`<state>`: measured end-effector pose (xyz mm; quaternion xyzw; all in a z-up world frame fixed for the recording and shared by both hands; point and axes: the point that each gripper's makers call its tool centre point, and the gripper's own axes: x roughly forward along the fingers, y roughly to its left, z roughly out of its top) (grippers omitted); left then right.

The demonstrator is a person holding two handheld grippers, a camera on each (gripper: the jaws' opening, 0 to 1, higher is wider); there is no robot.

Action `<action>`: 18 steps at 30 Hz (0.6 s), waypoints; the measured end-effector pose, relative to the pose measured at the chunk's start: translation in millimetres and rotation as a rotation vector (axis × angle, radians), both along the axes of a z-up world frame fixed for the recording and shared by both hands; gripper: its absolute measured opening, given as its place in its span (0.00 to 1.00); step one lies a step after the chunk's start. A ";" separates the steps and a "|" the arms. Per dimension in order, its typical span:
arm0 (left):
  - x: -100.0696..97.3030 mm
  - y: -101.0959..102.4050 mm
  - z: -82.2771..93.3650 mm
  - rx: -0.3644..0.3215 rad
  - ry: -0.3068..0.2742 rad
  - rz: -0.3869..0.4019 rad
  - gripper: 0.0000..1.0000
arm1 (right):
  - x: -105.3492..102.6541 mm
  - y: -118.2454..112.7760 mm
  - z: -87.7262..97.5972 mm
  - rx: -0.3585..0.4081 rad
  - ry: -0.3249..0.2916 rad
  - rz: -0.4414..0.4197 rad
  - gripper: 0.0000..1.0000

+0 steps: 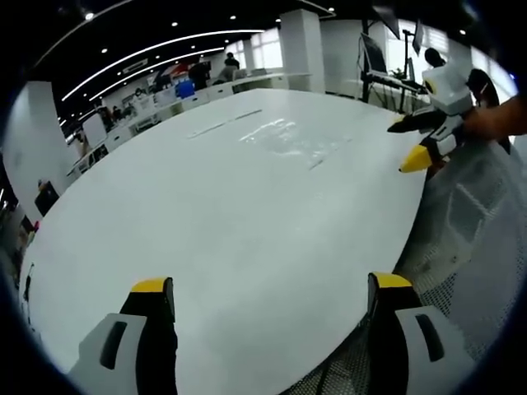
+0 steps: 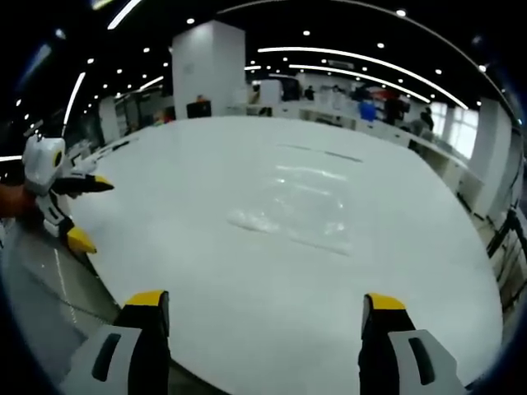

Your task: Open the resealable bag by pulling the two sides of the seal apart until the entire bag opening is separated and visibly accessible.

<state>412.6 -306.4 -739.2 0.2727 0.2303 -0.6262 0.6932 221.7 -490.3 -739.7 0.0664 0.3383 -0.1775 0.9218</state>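
Lying flat mid-table, the clear thin-film resealable bag [image 2: 300, 210] is seen on the white round table [image 2: 247, 313], well apart from both grippers. Left gripper [image 1: 272, 300] and right gripper [image 2: 265, 313] are held wide, empty. Limp, slippery film is expected; the seal lips should be gripped.

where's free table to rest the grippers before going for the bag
Bare white table runs between the right gripper and the clear bag, and between the left gripper and the bag. The only occupied patch is the bag itself, mid-table.
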 end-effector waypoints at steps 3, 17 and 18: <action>1.9 0.4 -0.1 -0.002 0.008 0.011 0.96 | -0.6 -0.6 0.6 -0.003 -0.001 -0.002 0.96; 4.2 1.6 1.2 -0.002 -0.003 0.022 0.95 | -1.8 -0.1 -1.1 -0.011 0.018 0.007 0.94; 4.1 1.5 1.1 -0.003 -0.002 0.021 0.95 | -1.8 -0.5 -0.8 -0.012 0.017 0.006 0.94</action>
